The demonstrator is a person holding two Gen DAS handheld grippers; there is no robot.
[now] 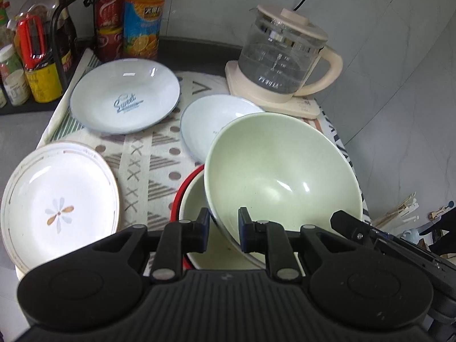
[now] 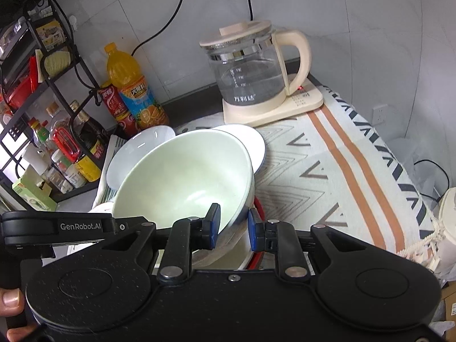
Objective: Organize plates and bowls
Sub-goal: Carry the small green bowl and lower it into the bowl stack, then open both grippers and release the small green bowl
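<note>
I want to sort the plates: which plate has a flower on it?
The white plate at the near left, with a gold rim; the other two are pale blue.

Three plates are counted on the cloth: one with the word "Sweet" (image 1: 125, 97), one with a flower (image 1: 58, 202) and one plain, partly hidden (image 1: 205, 125). Two bowls are counted, a pale green one (image 1: 282, 176) tilted over a red-rimmed one (image 1: 193, 199). One glass kettle (image 1: 280, 59), one orange drink bottle (image 1: 141, 17) and two stacked red cans (image 1: 109, 24) are also seen; the jars and bottles in the rack are too crowded to be counted.
</note>
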